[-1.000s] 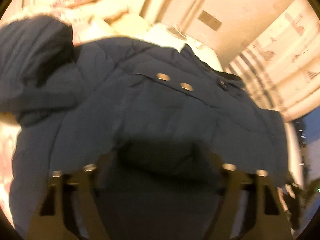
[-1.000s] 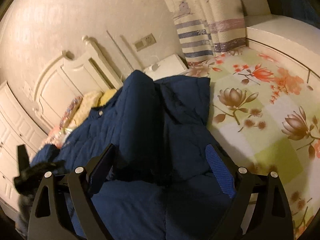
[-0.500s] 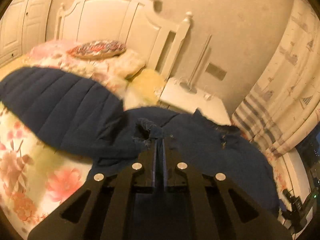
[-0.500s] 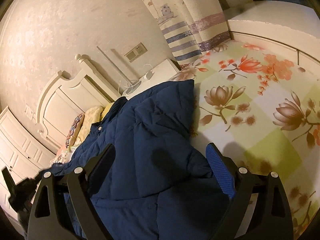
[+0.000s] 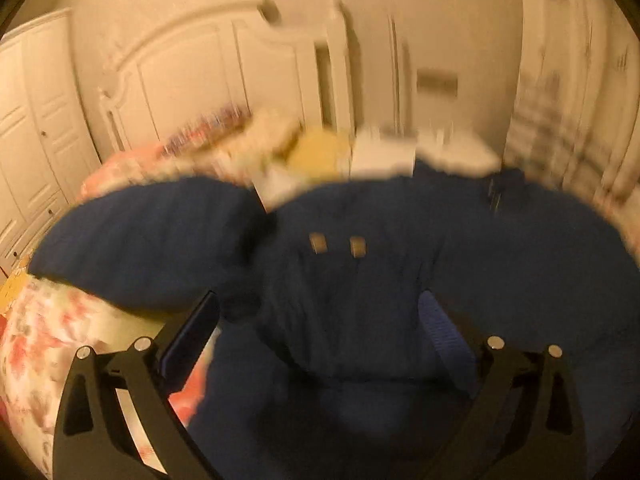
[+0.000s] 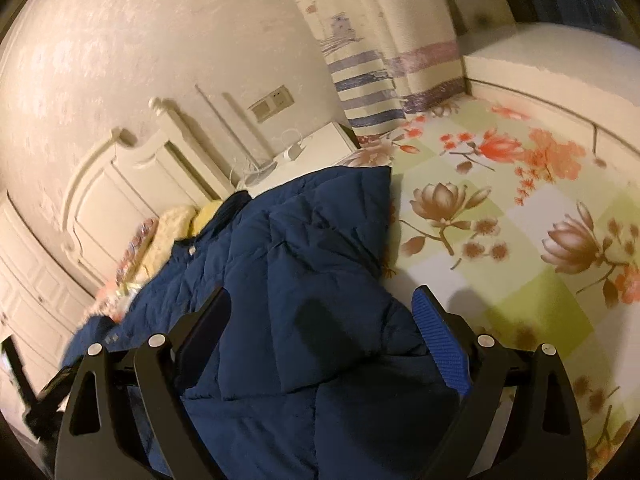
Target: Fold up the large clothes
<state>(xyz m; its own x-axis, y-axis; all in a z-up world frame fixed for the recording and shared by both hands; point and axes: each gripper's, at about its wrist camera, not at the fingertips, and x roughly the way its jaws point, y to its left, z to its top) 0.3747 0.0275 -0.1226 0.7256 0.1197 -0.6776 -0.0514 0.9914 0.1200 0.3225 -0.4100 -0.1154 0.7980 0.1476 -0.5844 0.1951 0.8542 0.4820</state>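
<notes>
Both of my grippers, left gripper (image 5: 316, 320) just sprung wide and right gripper (image 6: 320, 316), hover released over the navy quilted puffer jacket (image 6: 304, 288) on the floral-sheeted bed (image 6: 520, 240); only my left view shows its two metal snaps (image 5: 338, 245).

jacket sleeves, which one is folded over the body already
The sleeve on the curtain side, lying folded across the jacket. The other sleeve is spread out sideways on the floral bedsheet.

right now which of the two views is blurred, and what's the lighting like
Left wrist view: motion-smeared, so the headboard and the snaps on the navy jacket streak; warm yellow cast. Right wrist view: sharp; quilting on the jacket and flowers on the bedsheet are crisp, with fisheye bending at the edges and a soft shadow near the right gripper.
</notes>
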